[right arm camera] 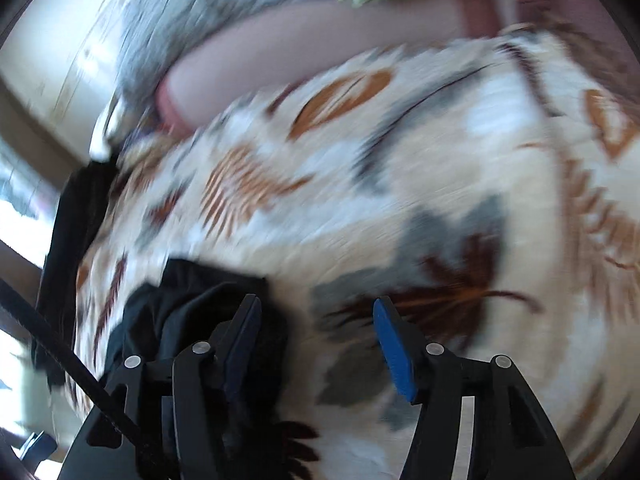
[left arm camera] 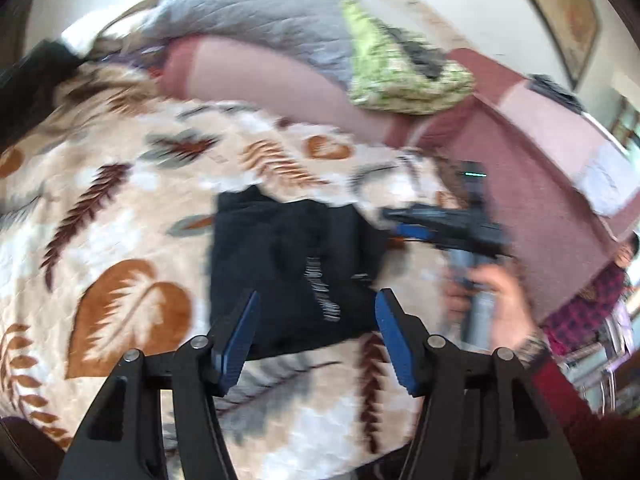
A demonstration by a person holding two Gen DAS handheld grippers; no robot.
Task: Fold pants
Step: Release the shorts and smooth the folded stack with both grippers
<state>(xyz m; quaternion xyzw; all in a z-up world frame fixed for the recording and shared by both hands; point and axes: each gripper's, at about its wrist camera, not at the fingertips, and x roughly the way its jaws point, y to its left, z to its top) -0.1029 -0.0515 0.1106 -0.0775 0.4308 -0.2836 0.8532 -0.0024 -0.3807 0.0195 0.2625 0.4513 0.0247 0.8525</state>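
Blue-padded fingers (left arm camera: 240, 336) of the left gripper (left arm camera: 316, 336) stand spread apart and empty above the folded black pants (left arm camera: 288, 272), which lie on the leaf-patterned blanket (left arm camera: 132, 208) well inside its edges. Right gripper (right arm camera: 316, 340), likewise spread and empty, is held by the right hand (left arm camera: 496, 300) just beside the pants' right edge. Both views are motion-blurred; pink pillows (left arm camera: 256, 76) and a green cushion (left arm camera: 396, 76) lie along the blanket's far edge.

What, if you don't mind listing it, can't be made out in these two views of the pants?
- Left wrist view: white lettering on the black pants is smeared by motion blur, unreadable.
- Left wrist view: the right gripper is blurred; its jaw state is unclear there.
- Right wrist view: the pants are partly hidden behind the gripper finger.
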